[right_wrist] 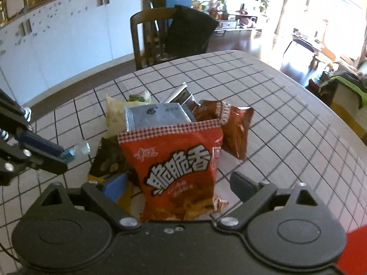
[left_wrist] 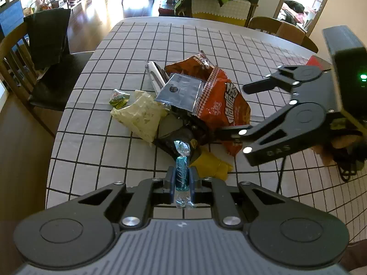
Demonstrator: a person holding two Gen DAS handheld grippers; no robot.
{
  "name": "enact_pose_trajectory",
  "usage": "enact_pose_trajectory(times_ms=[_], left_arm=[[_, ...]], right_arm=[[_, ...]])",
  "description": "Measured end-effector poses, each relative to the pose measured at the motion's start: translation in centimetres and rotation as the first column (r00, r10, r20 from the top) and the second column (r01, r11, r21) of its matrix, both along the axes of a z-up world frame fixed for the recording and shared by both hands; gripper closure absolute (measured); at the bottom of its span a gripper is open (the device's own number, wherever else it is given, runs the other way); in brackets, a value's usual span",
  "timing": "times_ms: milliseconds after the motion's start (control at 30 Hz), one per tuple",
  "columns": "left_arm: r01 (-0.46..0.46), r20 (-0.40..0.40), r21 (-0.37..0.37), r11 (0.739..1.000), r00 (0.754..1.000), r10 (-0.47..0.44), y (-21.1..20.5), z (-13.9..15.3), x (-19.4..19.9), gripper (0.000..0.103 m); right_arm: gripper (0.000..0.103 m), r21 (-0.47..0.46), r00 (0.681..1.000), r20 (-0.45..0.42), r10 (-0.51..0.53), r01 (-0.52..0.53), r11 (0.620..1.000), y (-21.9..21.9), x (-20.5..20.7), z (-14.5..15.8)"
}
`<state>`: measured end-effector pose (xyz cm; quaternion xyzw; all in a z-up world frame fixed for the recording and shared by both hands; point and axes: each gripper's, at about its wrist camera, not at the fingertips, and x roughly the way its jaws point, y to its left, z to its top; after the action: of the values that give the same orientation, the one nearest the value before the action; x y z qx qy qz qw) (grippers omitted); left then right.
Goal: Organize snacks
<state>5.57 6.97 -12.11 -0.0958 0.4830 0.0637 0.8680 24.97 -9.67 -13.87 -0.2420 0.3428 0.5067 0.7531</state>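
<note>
Sunlit floor and 2 wooden chairs ring a round table (left_wrist: 96, 105) under a pale cloth with a black grid. Snacks lie heaped near the table's middle.

In the left wrist view, the left gripper (left_wrist: 182, 178) sits at 6 o'clock with its jaws nearly shut, pinching a teal wrapped candy (left_wrist: 182, 174) by its middle. The candy runs lengthwise along the fingers, 1 twisted end poking out ahead toward 12 o'clock and the other trailing back toward the camera. Just ahead of it lie a yellow packet (left_wrist: 212, 163) and a dark packet (left_wrist: 181, 137). At 10 o'clock from the candy rests a pale cream bag (left_wrist: 140, 114), with a small green packet (left_wrist: 118, 98) beyond it. A grey sachet (left_wrist: 181, 90) leans on top of the heap.

The right gripper (right_wrist: 181, 183) comes in from 3 o'clock in that view. In its own view its jaws stand wide apart, 1 blue pad at 9 o'clock and the other at 3 o'clock of a red chip bag (right_wrist: 181, 169). The bag stands between them, and neither pad presses on it. A brown bag (right_wrist: 234, 128) lies behind it at 1 o'clock.
</note>
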Motion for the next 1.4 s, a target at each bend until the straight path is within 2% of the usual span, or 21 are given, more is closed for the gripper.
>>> enact_pose_trajectory(times_ms=[100, 200, 400, 667, 967, 1200, 1400], left_arm=[[-0.001, -0.003, -0.006, 1.0, 1.0, 0.001, 0.1, -0.2, 0.1, 0.091], [0.0, -0.008, -0.008, 1.0, 1.0, -0.001, 0.1, -0.3, 0.2, 0.091], [0.003, -0.012, -0.008, 1.0, 1.0, -0.003, 0.0, -0.4, 0.5, 0.091], [0.022, -0.002, -0.006, 1.0, 1.0, -0.022, -0.6, -0.1, 0.5, 0.091], [0.08, 0.045, 0.0, 0.997, 0.996, -0.079, -2.7, 1.7, 0.5, 0.091], [0.156, 0.09, 0.019, 0.988, 0.983, -0.157, -5.7, 3.9, 1.3, 0.091], [0.239, 0.128, 0.029, 0.971, 0.962, -0.24, -8.9, 5.8, 2.9, 0.091]], right_arm=[[0.023, -0.012, 1.0, -0.02, 0.004, -0.004, 1.0, 0.4, 0.6, -0.6], [0.026, -0.009, 0.999, -0.054, -0.009, 0.008, 1.0, 0.7, 1.0, -1.0], [0.034, 0.0, 1.0, -0.022, -0.003, 0.003, 1.0, 0.5, 0.0, -0.8], [0.036, 0.032, 0.997, -0.017, -0.073, 0.074, 0.997, -1.4, -0.6, 0.5], [0.036, 0.104, 0.984, -0.025, -0.179, 0.181, 0.978, -6.3, -2.2, 4.2], [0.036, 0.132, 0.959, -0.021, -0.284, 0.284, 0.95, -11.0, -3.5, 7.2], [0.036, 0.166, 0.921, -0.023, -0.389, 0.388, 0.907, -15.4, -4.0, 9.5]])
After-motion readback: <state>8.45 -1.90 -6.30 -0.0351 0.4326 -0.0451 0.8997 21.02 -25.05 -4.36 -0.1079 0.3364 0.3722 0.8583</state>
